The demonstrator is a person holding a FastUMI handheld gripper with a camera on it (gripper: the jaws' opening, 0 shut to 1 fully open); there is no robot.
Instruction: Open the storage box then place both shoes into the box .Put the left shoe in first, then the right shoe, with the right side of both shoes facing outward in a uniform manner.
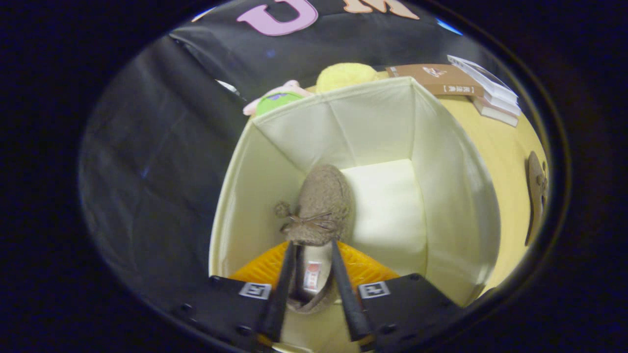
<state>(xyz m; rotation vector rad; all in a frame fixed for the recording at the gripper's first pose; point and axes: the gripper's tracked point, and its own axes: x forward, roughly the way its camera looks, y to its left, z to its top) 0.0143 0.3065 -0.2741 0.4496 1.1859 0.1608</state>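
A cream fabric storage box point(441, 162) stands open on the yellow table. Inside it, along its left wall, a brown knit shoe point(321, 196) with a bow lace points its toe away from me. My gripper point(312, 243) reaches down into the box, and its two fingers press on the sides of the shoe's heel opening, with the insole showing between them. The box floor point(387, 206) to the right of this shoe is bare. The second brown shoe point(536, 196) lies on the table outside the box, to the right.
Behind the box sit a green and pink plush toy point(277, 99) and a yellow plush ball point(343, 74). A stack of books point(483, 93) lies on the table point(505, 152) at the back right. The black booth cloth hangs close to the box's left side.
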